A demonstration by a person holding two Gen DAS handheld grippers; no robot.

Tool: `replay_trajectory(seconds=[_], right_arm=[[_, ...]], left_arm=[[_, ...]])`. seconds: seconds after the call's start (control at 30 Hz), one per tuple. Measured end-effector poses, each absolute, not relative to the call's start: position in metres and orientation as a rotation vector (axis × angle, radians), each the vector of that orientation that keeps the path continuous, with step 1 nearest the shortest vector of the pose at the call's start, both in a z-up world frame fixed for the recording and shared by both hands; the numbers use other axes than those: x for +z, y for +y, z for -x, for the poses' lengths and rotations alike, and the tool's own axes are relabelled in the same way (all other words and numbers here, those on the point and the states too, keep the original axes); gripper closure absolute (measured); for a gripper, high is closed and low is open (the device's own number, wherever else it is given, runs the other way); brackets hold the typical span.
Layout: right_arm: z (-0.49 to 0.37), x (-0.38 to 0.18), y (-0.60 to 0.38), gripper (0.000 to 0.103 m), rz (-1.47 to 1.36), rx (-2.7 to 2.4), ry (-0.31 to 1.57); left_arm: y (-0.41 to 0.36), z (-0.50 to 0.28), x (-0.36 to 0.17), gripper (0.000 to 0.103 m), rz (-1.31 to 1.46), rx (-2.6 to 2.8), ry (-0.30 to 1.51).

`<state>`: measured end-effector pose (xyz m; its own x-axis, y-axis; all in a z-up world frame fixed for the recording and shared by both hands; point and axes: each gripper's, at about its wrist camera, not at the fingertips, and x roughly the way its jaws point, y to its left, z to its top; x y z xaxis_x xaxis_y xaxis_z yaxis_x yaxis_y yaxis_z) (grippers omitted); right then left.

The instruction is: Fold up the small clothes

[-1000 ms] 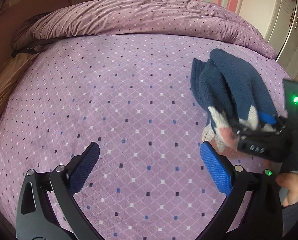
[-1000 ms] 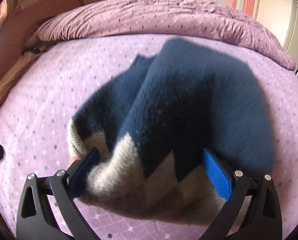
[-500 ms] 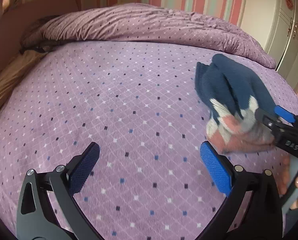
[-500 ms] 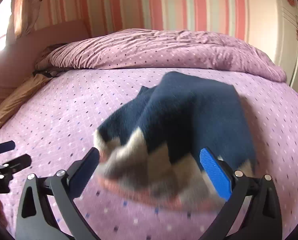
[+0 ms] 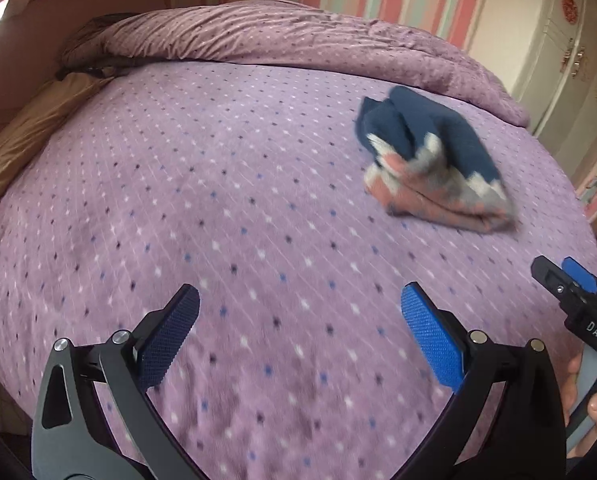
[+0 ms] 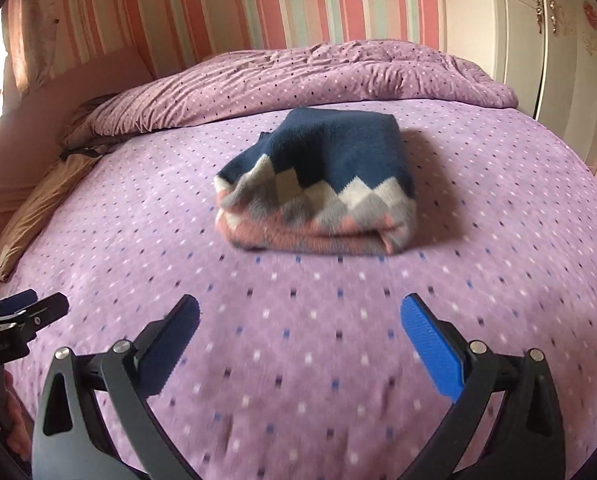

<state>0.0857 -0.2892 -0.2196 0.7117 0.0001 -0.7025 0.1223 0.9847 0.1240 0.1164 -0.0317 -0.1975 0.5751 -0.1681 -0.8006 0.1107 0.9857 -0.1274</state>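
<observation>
Surface: purple dotted bed (image 6: 498, 280).
Change: right claw (image 6: 300, 330) released sweater (image 6: 322, 184), backed off.
Sweater: folded, pink hem nearest.
Claws: both wide, left claw (image 5: 300, 320) empty.

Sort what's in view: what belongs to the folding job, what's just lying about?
Job:
- folded knit garment, lying free on the bedspread
- left gripper, jaws open
- right gripper, jaws open

Lying about:
- bunched duvet
- tan pillow
- wardrobe

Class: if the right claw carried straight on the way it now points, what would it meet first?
Most likely the folded sweater, lying dead ahead of the open right claw on the purple bedspread. If angled downward, it could touch the bedspread first; depth is unclear.
</observation>
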Motion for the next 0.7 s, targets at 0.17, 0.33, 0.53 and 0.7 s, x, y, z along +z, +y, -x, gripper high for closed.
replay_trajectory(seconds=[0.17, 0.33, 0.53, 0.7], right_arm=[[-0.042, -0.203, -0.29, 0.002, -0.176, -0.082, 0.765], [-0.006, -0.19, -0.287, 0.002, -0.179, -0.102, 0.774], [0.024, -0.168, -0.274, 0.002, -0.149, -0.102, 0.762], [0.04, -0.149, -0.262, 0.002, -0.143, -0.08, 0.744]], left_arm=[[-0.032, -0.08, -0.191, 0.003, 0.061, -0.176, 0.966], [-0.033, -0.051, -0.181, 0.003, 0.004, -0.111, 0.957], [-0.028, -0.024, -0.156, 0.003, -0.013, -0.071, 0.937], [-0.023, -0.006, -0.133, 0.003, 0.007, -0.05, 0.955]])
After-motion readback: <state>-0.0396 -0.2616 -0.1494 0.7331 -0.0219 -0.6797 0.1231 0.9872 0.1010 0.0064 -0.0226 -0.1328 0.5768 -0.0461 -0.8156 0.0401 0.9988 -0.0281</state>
